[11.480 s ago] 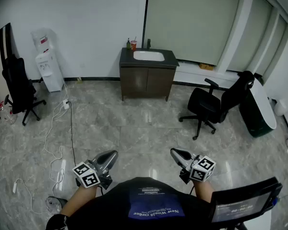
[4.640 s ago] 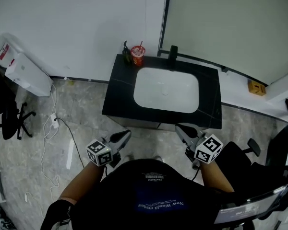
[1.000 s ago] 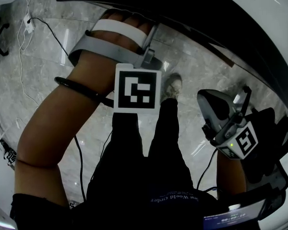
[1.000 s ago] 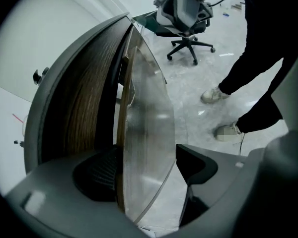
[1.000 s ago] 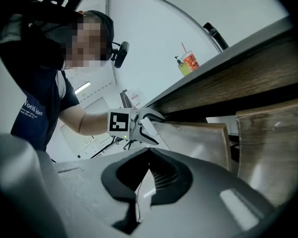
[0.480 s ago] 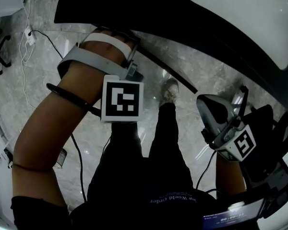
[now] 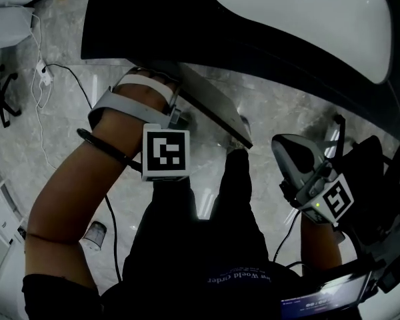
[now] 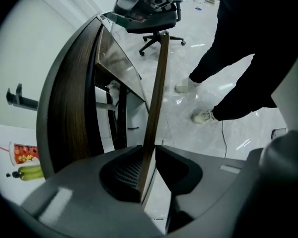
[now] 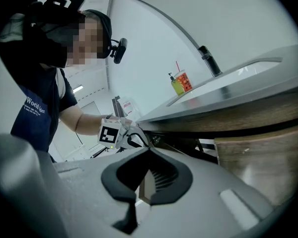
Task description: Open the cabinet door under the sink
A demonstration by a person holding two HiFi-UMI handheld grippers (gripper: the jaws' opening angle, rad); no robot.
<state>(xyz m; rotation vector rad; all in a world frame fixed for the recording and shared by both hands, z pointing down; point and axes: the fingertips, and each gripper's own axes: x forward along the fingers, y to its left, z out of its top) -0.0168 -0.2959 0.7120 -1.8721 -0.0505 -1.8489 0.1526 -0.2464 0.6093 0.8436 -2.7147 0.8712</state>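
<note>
Closing on the free edge of the cabinet door point(image 8: 157, 78), the left gripper point(image 8: 148, 150) is seen pointing steeply down. The thin brown board runs between its jaws, and the ribbed pads appear to be laid against both faces. The right gripper point(image 9: 149, 151) is held off to the side, its jaws brought together at the tips with nothing taken up.

The door is found below the dark countertop point(image 7: 140, 35) and white sink point(image 7: 307, 19), already swung part-way out from the cabinet point(image 8: 72, 103). The shadowed inside is partly exposed. No knob or pull can be made out on the door.

Handling, as judged:
- The door is taken to be a stiff, flat panel. It is fairly light and carried wholly by its hinges, so little force should be needed.
- The faces look smooth and the edge narrow, so slipping between the pads is the likely fault if the pinch is shallow.
- Hold is best taken on the free vertical edge, far from the hinge side, where leverage is greatest.
- The pull should be led round the door's arc rather than straight out, so that the board is not twisted in the jaws.

Beyond, the pale glossy floor point(image 8: 188, 133) and an office chair point(image 8: 156, 21) are noted, well apart from the door's swing.
</note>
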